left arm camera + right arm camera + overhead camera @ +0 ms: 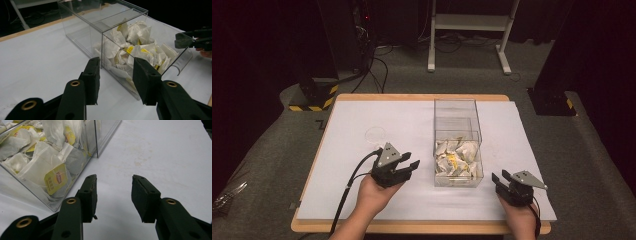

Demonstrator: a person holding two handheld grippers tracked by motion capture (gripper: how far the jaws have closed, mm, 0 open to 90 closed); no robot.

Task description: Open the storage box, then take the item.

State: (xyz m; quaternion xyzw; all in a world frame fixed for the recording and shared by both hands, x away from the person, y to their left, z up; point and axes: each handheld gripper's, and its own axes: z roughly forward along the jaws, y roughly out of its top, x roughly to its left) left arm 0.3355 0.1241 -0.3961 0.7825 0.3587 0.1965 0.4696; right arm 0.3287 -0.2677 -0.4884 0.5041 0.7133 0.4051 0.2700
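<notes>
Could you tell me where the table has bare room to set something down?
Widest: the sheet left of the box, barring a faint ring. Also a strip between box and right edge. Crowded: the box's near half, full of tea bags.

A clear plastic box (457,145) is set upright on the white table (362,195), right of its middle and reaching from near the far edge toward the near edge. It is divided into two compartments. Its near compartment is heaped with white tea bags (456,159) bearing yellow tags.
</notes>
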